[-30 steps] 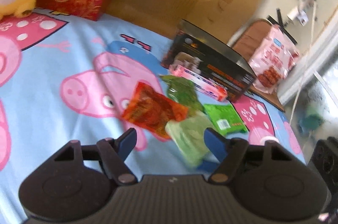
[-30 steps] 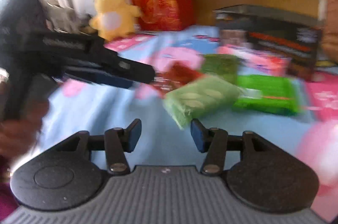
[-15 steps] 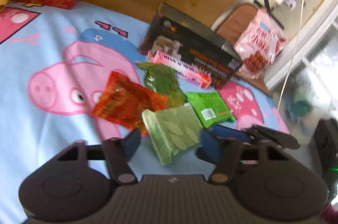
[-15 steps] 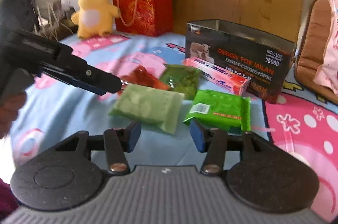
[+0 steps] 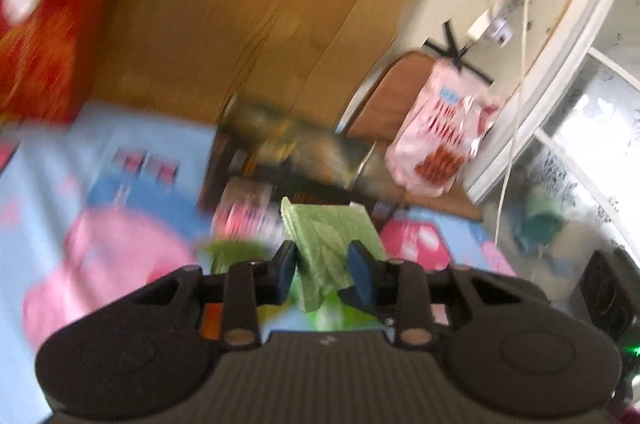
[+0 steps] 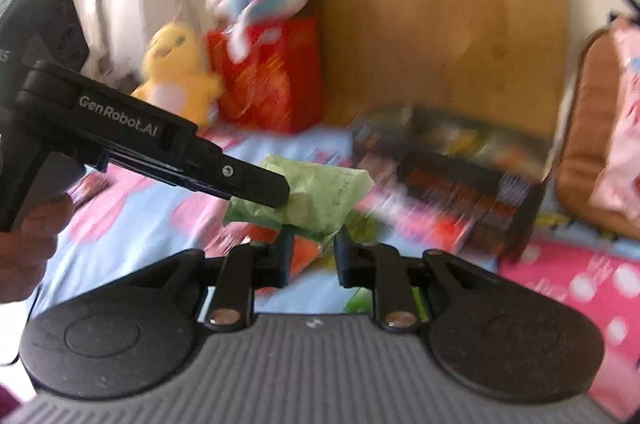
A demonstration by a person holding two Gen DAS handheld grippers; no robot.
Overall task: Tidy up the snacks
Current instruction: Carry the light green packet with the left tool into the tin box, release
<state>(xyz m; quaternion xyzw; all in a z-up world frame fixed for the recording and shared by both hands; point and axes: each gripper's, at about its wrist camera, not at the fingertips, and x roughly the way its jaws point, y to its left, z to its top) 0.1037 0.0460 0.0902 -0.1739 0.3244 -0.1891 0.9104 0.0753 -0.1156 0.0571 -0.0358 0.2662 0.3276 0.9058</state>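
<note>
Holding the pale green snack packet (image 5: 332,244) between the fingers of my left gripper (image 5: 322,264), I am seeing it raised off the blue cartoon bedspread (image 5: 48,183), with both blue pads pressing against its sides. From the right wrist view the same packet (image 6: 320,195) is sitting clamped at the tip of the left gripper (image 6: 276,191), which is reaching in from the left side of the picture, a hand (image 6: 28,248) wrapped around its handle.

My right gripper (image 6: 310,256) is sitting just below that packet, its fingers drawn fairly near each other. The packet's lower corner is dipping towards the gap, but I cannot tell whether the fingers are touching it or pinching anything, since the picture is smeared with motion.

Beyond the packet, the dark open-topped box (image 5: 288,151) is standing on the bedspread in front of the wooden headboard (image 5: 248,7). A pink carton (image 5: 248,216) is lying just in front of the box, and a darker green packet (image 5: 232,252) is lying on the bedspread beside my left gripper's finger. A red gift bag (image 6: 272,75) and a yellow plush chick (image 6: 176,71) are standing at the far corner, well apart from the snacks. A pink bag (image 5: 440,135) is leaning on a brown chair (image 5: 384,99) to the right.
</note>
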